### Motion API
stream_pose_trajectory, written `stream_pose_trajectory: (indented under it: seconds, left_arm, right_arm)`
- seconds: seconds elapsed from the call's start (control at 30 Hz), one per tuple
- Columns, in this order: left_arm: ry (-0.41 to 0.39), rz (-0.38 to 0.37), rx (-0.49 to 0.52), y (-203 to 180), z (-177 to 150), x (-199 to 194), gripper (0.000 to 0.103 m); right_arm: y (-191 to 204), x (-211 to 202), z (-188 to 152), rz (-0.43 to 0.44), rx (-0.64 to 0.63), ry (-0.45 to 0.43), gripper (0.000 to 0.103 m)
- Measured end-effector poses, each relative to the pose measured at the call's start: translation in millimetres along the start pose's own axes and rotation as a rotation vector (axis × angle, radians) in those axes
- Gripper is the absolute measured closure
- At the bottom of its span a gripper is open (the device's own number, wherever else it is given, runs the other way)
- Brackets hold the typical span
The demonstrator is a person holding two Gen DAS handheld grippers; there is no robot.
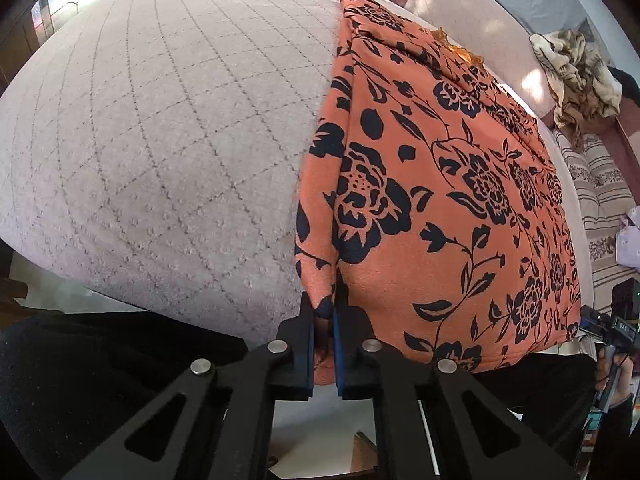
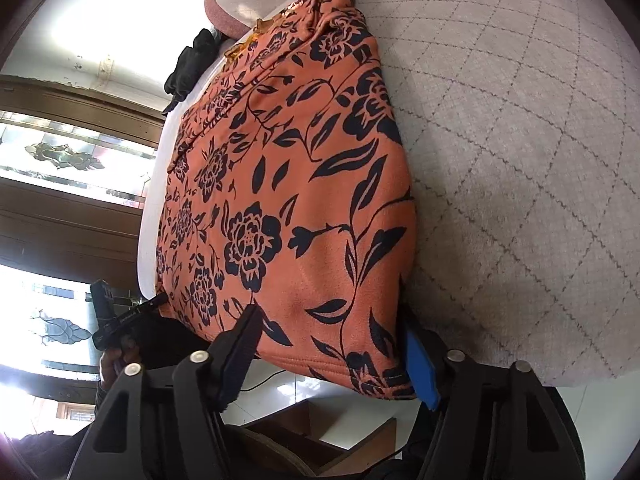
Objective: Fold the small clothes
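An orange garment with a black flower print [image 1: 440,184] lies folded on a grey quilted surface [image 1: 160,140], its near hem hanging over the front edge. My left gripper [image 1: 323,320] is shut on the garment's near left corner. In the right wrist view the same garment [image 2: 288,208] fills the middle. My right gripper [image 2: 332,328] is open, its two fingers on either side of the garment's near hem, one finger [image 2: 240,344] on top of the cloth and the blue-padded one [image 2: 420,360] at its right edge.
A pink cushion [image 2: 228,4] and a dark cloth [image 2: 188,64] lie at the far end. A crumpled beige cloth [image 1: 576,72] and a striped mattress [image 1: 600,200] lie off to the side. Wooden doors with glass [image 2: 68,160] stand beyond the surface.
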State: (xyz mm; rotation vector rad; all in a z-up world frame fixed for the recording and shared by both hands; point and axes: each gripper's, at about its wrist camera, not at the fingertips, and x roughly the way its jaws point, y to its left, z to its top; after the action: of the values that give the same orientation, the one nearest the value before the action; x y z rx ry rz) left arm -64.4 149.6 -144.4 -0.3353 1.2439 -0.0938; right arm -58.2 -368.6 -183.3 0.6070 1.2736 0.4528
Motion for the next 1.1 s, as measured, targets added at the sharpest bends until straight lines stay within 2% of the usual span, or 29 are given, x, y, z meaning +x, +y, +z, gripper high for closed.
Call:
stream_pose_trajectory:
  seconds: [0.03,0.1,0.17,0.2,0.23,0.27,0.3,0.33,0.37,0.4,0.43,0.47,0.5,0.6,0.67,0.73,0.77,0.83,0.9,0.93,0.97,1.0,1.07,1.1]
  left_arm:
    - [-0.008,0.003,0.003,-0.3,-0.5,-2.8,0.096]
    - [-0.005,0.015,0.002,-1.6,0.9,-0.3,0.092]
    - [0.009,0.011,0.004,-1.1,1.2,3.8,0.09]
    - [0.01,0.011,0.009,-3.6,-0.2,4.7,0.084]
    - [0.014,0.001,0.017,-4.9,0.1,4.3,0.077]
    - [0.018,-0.013,0.026,-7.3,-1.0,6.0,0.062]
    - [0.02,-0.016,0.035,-9.8,-2.6,6.4,0.054]
    - [0.018,-0.001,0.05,-12.8,-4.3,6.8,0.054]
    - [0.016,0.02,0.066,-20.1,-3.4,10.4,0.054]
    - [0.014,0.041,0.08,-24.1,-3.1,12.5,0.061]
    - [0.01,0.063,0.093,-25.1,-3.7,12.4,0.071]
    - [0.009,0.065,0.1,-24.4,-3.3,12.6,0.091]
    - [0.017,0.029,0.091,-21.9,-2.1,12.2,0.096]
    - [0.007,0.016,0.085,-18.5,0.6,3.3,0.097]
    - [-0.027,0.002,0.092,-24.6,3.1,-13.0,0.097]
    - [-0.066,-0.014,0.107,-29.4,5.6,-29.0,0.096]
    - [-0.061,-0.009,0.112,-29.4,8.2,-27.7,0.095]
    - [-0.021,0.025,0.096,-26.1,10.7,-9.8,0.094]
    - [0.035,0.058,0.065,-19.9,6.5,9.9,0.092]
    - [0.031,0.051,0.054,-18.2,4.4,11.0,0.091]
    - [0.016,0.046,0.055,-20.2,3.5,10.1,0.083]
    - [0.012,0.046,0.067,-21.4,2.7,9.1,0.068]
    - [0.006,0.045,0.09,-23.7,2.6,10.6,0.049]
    - [0.007,0.049,0.094,-24.8,3.3,12.9,0.048]
  right_arm:
    - [1.4,0.2,0.0,0.007,-0.005,0.004,0.049]
    - [4.1,-0.7,-0.3,0.011,-0.016,0.001,0.05]
    - [1.6,-0.2,-0.5,0.003,-0.006,0.001,0.044]
    - [-1.0,0.3,-0.2,0.011,0.009,0.007,0.038]
    - [-2.9,-0.4,0.5,0.028,0.018,0.006,0.035]
    - [-3.8,-1.7,1.1,0.037,0.023,0.002,0.033]
    - [-4.7,-1.9,1.7,0.04,0.029,0.001,0.033]
    - [-6.1,-1.2,2.3,0.043,0.037,0.005,0.033]
    - [-6.1,-0.3,2.9,0.04,0.039,0.01,0.033]
    - [-4.8,0.1,3.4,0.036,0.031,0.013,0.032]
    - [-2.5,0.4,3.4,0.041,0.017,0.017,0.032]
    - [0.2,1.0,2.5,0.048,0.004,0.021,0.036]
    - [2.9,1.8,1.6,0.048,-0.011,0.026,0.046]
    - [5.9,4.9,0.9,0.027,-0.021,0.038,0.068]
    - [8.0,-0.3,1.5,0.043,-0.02,0.018,0.072]
    - [11.9,-9.7,1.0,0.061,-0.025,-0.013,0.073]
    - [12.2,-12.7,1.3,0.058,-0.023,-0.021,0.073]
    - [3.6,-11.1,3.0,0.021,0.012,-0.013,0.068]
    - [-10.4,-2.9,4.4,0.007,0.068,0.021,0.033]
    - [-11.8,-5.0,5.2,0.021,0.081,0.01,0.033]
    - [-8.8,-8.7,5.6,0.01,0.065,-0.004,0.031]
    - [-5.8,-11.8,5.0,-0.006,0.047,-0.021,0.028]
    - [-9.1,-9.7,4.4,-0.002,0.059,-0.004,0.028]
    - [-11.3,-7.5,4.9,0.007,0.07,0.008,0.031]
